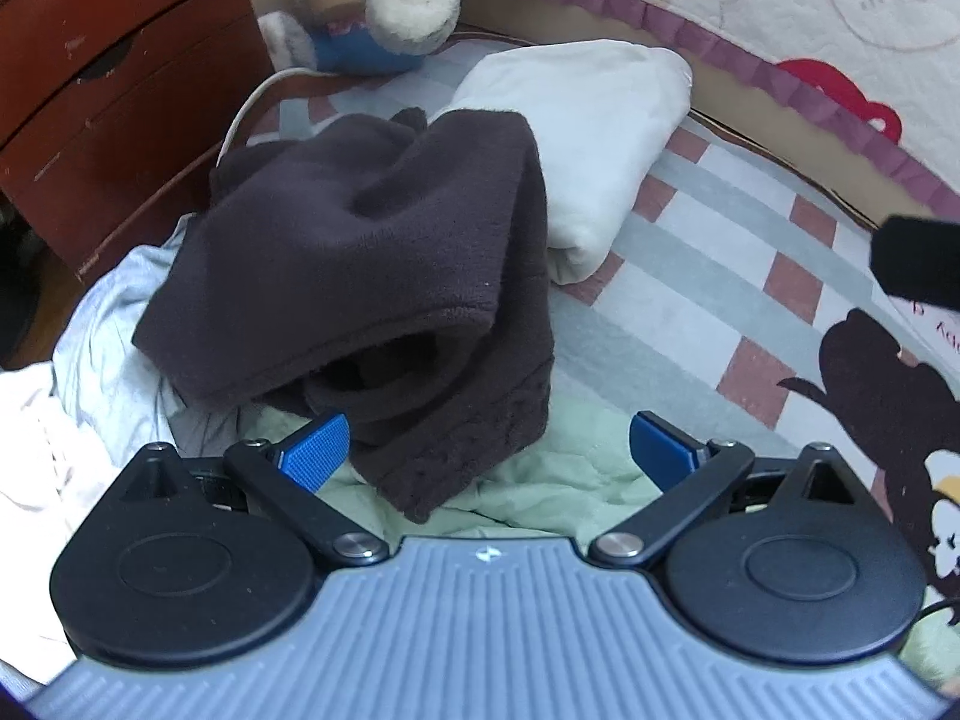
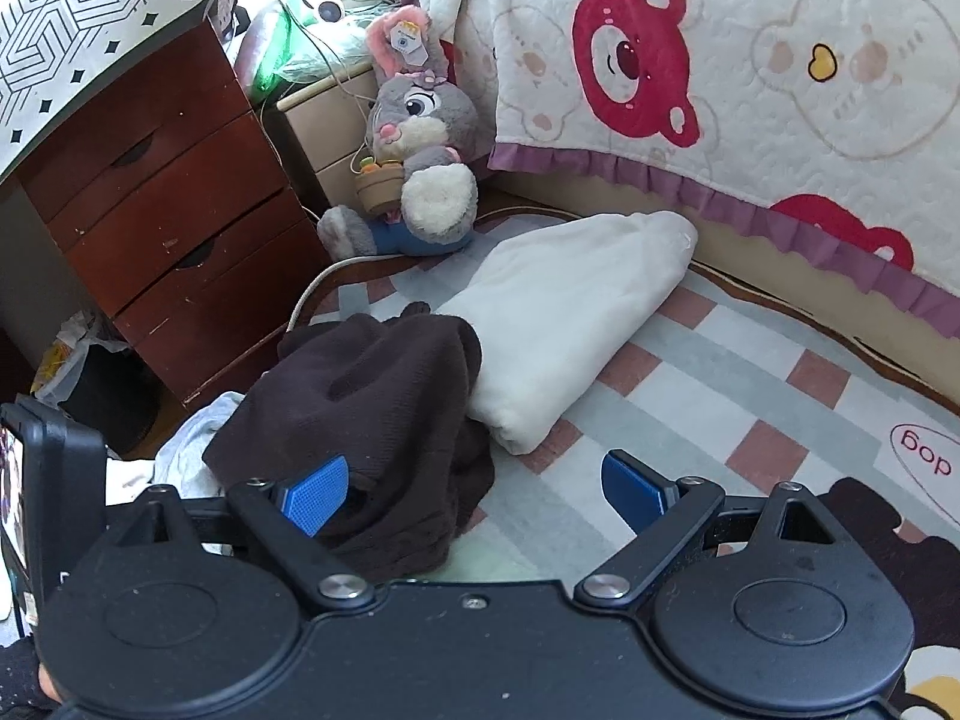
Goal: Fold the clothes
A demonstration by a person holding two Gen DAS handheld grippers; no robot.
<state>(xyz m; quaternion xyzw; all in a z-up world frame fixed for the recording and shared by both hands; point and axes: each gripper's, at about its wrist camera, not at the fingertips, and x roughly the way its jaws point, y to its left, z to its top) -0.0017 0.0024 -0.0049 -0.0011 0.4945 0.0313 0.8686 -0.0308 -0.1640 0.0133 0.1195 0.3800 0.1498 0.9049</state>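
A dark brown fleece garment (image 1: 372,264) lies bunched on the bed, on top of pale blue (image 1: 108,324) and light green (image 1: 540,468) clothes. My left gripper (image 1: 489,450) hovers over its near end, open, with a flap of the fleece lying between the blue fingers but not pinched. In the right wrist view the same brown fleece (image 2: 360,408) sits at lower left. My right gripper (image 2: 474,492) is open above it, its left finger (image 2: 315,495) over the fleece and its right finger over the checked sheet. A folded white garment (image 2: 570,324) lies just behind the fleece.
A checked bedsheet (image 2: 720,396) covers the bed. A plush rabbit (image 2: 420,162) sits at the head corner beside a red-brown drawer chest (image 2: 168,204). A bear-print quilt (image 2: 750,60) hangs along the far side. White cloth (image 1: 36,456) lies at the left.
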